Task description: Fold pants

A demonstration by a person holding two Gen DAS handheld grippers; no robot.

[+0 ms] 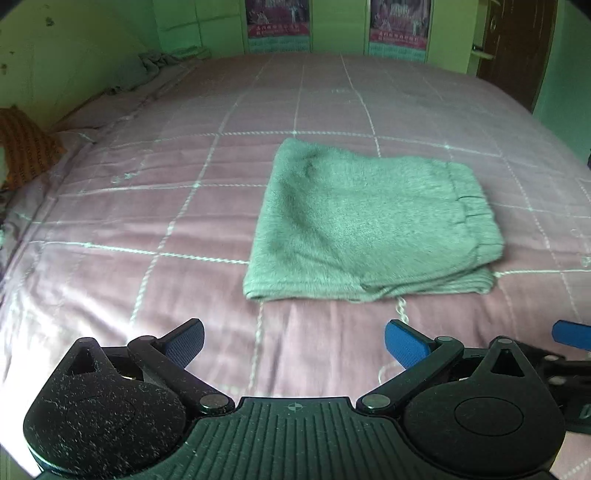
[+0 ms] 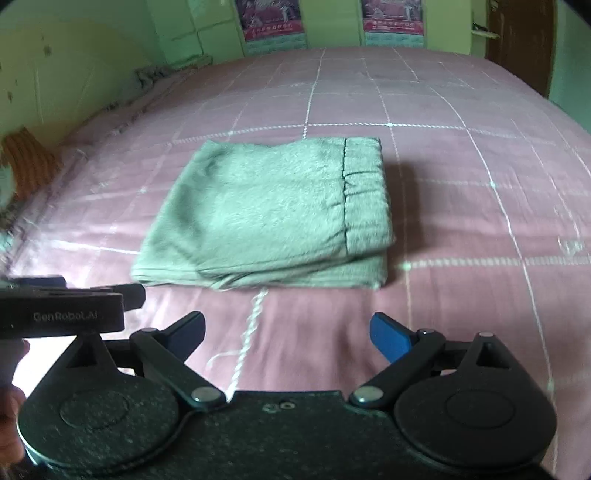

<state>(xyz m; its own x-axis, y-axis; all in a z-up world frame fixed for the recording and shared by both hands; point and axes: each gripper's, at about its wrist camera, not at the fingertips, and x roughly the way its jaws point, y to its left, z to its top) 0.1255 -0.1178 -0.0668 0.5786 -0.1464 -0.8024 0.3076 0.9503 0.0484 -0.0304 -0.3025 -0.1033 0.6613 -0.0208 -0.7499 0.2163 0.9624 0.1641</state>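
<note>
Pants (image 2: 266,218): one, folded; two tools (image 1: 293,341) (image 2: 288,334) spread, empty.

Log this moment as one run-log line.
pants: folded stack on bed, waistband on top | left tongs: open, empty, short of stack | right tongs: open, empty | contact: none

Black tongs (image 1: 294,341), blue pads (image 1: 405,344) — silver pivot screws, "GenRobot.AI" lettering.

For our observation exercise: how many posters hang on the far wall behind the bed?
2. One poster hangs left of centre on the far wall, the other poster to its right, a wall panel between them. Their tops are cut off; more may lie outside the frame.
</note>
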